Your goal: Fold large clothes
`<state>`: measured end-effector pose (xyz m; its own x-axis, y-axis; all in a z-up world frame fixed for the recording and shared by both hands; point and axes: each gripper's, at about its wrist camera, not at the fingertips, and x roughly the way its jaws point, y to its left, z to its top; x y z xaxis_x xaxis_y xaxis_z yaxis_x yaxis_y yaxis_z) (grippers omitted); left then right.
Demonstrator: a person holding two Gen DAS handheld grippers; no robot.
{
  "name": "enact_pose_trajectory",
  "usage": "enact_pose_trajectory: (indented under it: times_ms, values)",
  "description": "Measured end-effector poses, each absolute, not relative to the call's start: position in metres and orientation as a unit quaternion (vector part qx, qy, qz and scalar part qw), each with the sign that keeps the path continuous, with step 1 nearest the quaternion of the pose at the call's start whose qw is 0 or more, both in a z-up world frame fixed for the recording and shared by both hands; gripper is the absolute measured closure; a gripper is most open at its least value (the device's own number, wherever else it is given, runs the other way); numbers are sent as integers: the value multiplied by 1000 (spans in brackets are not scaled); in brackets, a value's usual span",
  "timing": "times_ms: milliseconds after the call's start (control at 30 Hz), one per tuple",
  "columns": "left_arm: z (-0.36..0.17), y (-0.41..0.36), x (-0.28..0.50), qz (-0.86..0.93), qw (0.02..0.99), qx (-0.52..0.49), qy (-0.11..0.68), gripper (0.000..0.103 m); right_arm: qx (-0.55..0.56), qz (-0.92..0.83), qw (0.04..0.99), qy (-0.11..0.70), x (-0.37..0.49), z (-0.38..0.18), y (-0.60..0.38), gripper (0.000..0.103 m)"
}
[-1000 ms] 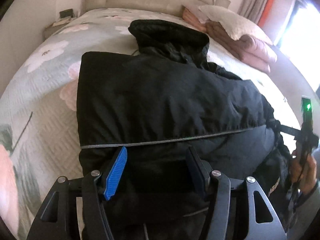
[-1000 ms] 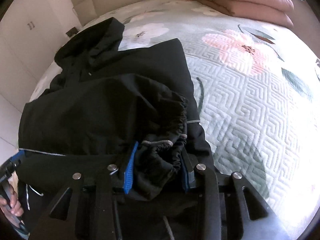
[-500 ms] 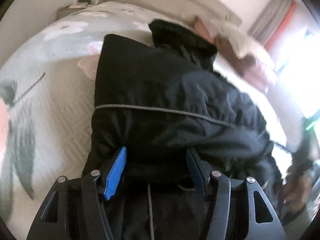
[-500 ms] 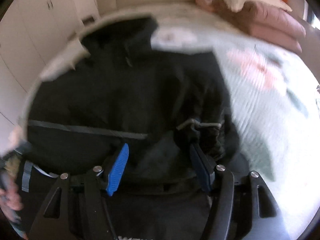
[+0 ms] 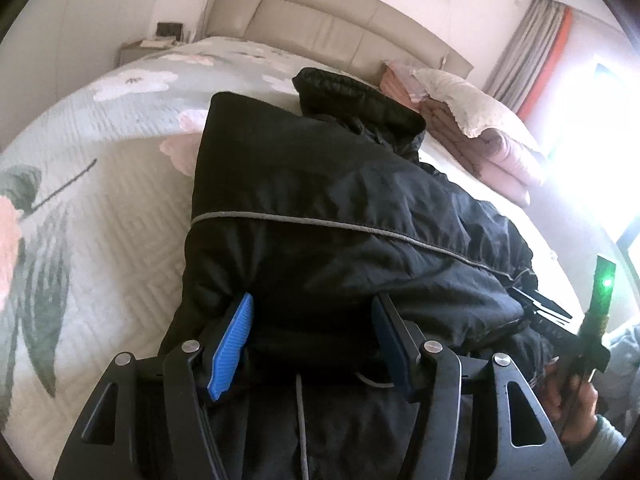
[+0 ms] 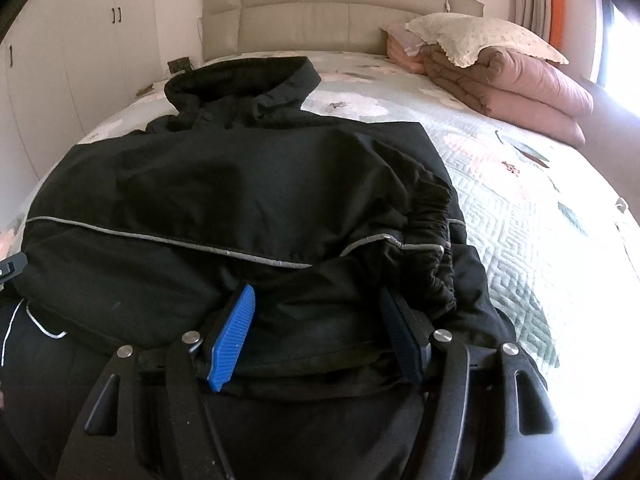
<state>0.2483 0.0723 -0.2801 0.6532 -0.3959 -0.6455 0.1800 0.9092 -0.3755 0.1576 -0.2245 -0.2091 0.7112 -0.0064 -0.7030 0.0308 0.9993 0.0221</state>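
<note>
Jacket [image 6: 240, 184] hem now doubled upward — we hold both grippers [image 5: 312, 336] [image 6: 316, 332] wide, released; fold advances.

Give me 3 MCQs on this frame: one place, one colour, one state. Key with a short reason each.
1. Where do the folded pink quilts lie?
A. beside the headboard, on the window side of the bed
B. on the floor
C. on top of the jacket

2. What colour is the piping across the black jacket?
A. red
B. grey
C. yellow

3. How do the right gripper and the left gripper stand?
A. both shut on a sleeve cuff
B. one open, one shut
C. both open, fingers spread at the jacket's near edge

Key: 1 A, the stack sits by the headboard with a pillow on it. 2 B, the thin line reads grey in both views. 3 C, a wide gap shows between each pair of fingers.
</note>
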Motion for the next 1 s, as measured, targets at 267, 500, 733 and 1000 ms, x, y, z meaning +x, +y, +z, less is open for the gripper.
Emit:
enact_pose_trajectory:
  times_ms: [267, 500, 733, 1000]
  values:
    - [-264, 72, 255, -161, 882, -139, 420, 40, 10, -19, 910, 415, 162, -198, -223, 36]
    - [-183, 68, 322, -152, 870, -153, 443, 40, 79, -19, 889, 451, 209, -124, -236, 31]
    - [-269, 64, 402, -64, 814, -126, 563, 40, 96, -37, 814, 572, 282, -195, -250, 35]
    - [-149, 66, 436, -126, 864, -120, 473, 40, 71, 5, 854, 515, 328, -97, -250, 35]
